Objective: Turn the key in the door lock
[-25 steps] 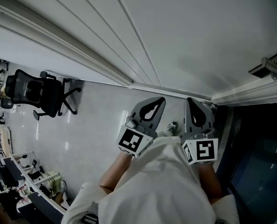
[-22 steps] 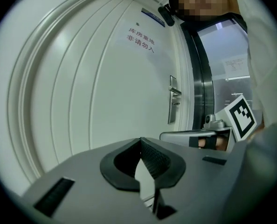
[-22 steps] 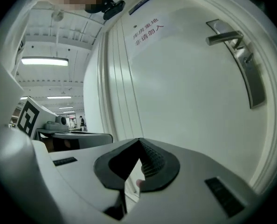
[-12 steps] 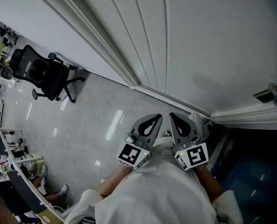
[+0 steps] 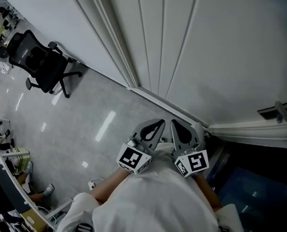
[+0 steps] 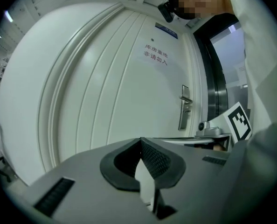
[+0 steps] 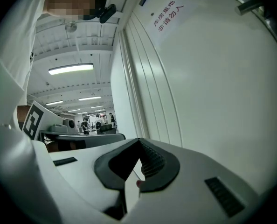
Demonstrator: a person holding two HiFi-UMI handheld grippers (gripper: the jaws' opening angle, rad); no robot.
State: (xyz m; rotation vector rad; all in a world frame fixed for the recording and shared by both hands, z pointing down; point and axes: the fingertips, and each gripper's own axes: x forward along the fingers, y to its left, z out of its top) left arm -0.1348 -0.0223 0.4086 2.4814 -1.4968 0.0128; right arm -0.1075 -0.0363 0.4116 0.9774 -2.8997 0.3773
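Left gripper view: door lock (image 6: pixel 184 112) beyond left tongs (image 6: pixel 141 147), upper right

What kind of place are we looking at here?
Probably an office or lab: a black swivel chair on a glossy floor, cluttered desks, and a white panelled door bearing a printed notice.

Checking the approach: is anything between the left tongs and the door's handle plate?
Nothing visible: only open air between the left tongs and the handle plate; the right tongs sit off to its side.
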